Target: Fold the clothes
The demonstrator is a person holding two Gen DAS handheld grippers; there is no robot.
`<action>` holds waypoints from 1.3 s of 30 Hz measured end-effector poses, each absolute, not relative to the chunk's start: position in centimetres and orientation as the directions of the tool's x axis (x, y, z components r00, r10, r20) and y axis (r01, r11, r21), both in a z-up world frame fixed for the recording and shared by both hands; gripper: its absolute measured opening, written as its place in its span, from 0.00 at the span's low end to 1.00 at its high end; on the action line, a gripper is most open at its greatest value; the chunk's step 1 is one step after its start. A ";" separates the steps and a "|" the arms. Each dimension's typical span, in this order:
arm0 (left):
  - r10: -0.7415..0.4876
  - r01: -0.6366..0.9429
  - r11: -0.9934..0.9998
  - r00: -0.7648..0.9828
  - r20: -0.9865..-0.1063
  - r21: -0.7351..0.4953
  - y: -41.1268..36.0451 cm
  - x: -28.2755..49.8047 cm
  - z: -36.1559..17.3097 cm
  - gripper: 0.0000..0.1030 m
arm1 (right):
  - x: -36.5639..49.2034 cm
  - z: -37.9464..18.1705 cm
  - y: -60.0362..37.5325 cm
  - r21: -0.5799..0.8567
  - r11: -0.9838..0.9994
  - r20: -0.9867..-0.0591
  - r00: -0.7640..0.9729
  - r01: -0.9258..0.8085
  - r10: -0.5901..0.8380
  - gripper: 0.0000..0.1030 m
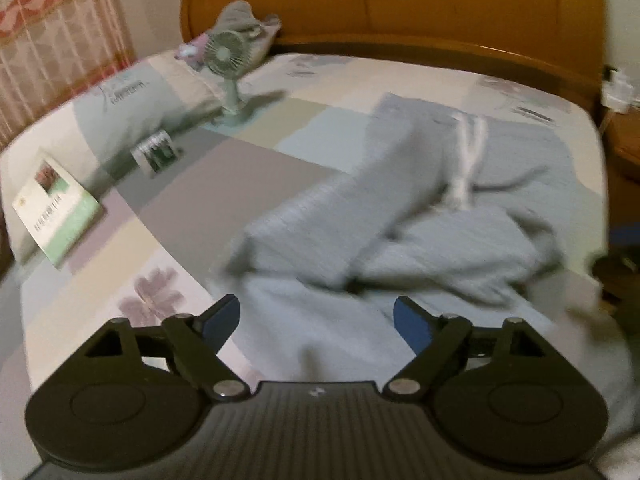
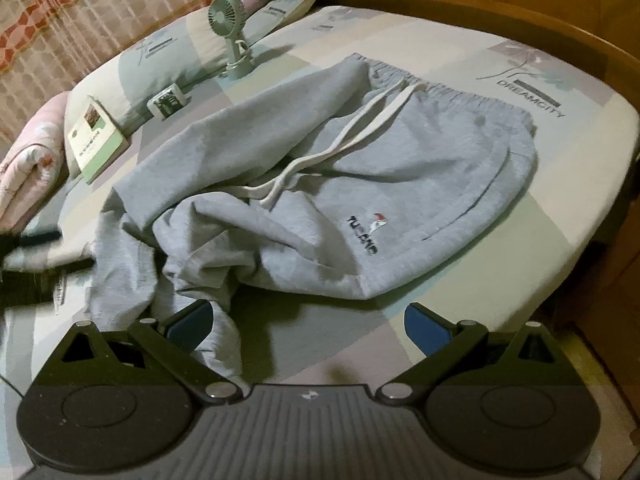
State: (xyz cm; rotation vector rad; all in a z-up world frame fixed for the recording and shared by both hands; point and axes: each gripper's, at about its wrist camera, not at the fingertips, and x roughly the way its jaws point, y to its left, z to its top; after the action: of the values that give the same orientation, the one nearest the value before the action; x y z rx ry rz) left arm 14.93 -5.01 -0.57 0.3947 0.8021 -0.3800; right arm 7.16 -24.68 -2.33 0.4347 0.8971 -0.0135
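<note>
Sweatpants [image 2: 320, 184] are lying crumpled on the bed [image 2: 540, 184] ahead of both grippers, a trailing leg passing just beside the right gripper [image 2: 308, 322], whose jaws are standing wide with nothing between them. Left gripper [image 1: 316, 320] is hovering over the grey cloth, jaws wide and empty. Only the right view is showing the waistband pointing toward the headboard edge, its drawstring [image 2: 340, 140] and logo; the left one is blurring them.
</note>
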 end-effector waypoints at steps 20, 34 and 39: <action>-0.109 0.378 0.910 0.608 -0.786 0.167 -5.9 11.1 -8.5 0.82 | 4.9 -1.2 -24.5 0.368 0.912 -0.734 0.659 0.182 0.165 1.00; 0.184 0.049 0.946 0.730 -0.658 0.320 -2.3 11.3 -6.4 0.84 | 5.0 -1.2 -23.5 0.343 0.923 -0.743 0.652 0.174 0.153 1.00; 0.024 0.088 0.990 0.647 -0.762 0.106 -1.5 12.5 -7.5 0.84 | 4.9 -1.1 -22.9 0.330 0.931 -0.744 0.650 0.155 0.156 1.00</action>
State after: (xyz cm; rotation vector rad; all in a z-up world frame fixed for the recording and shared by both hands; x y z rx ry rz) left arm 12.46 -1.46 -7.51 0.1378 0.8674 -0.0366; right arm 4.87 -22.86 -1.12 0.3851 0.8692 0.0006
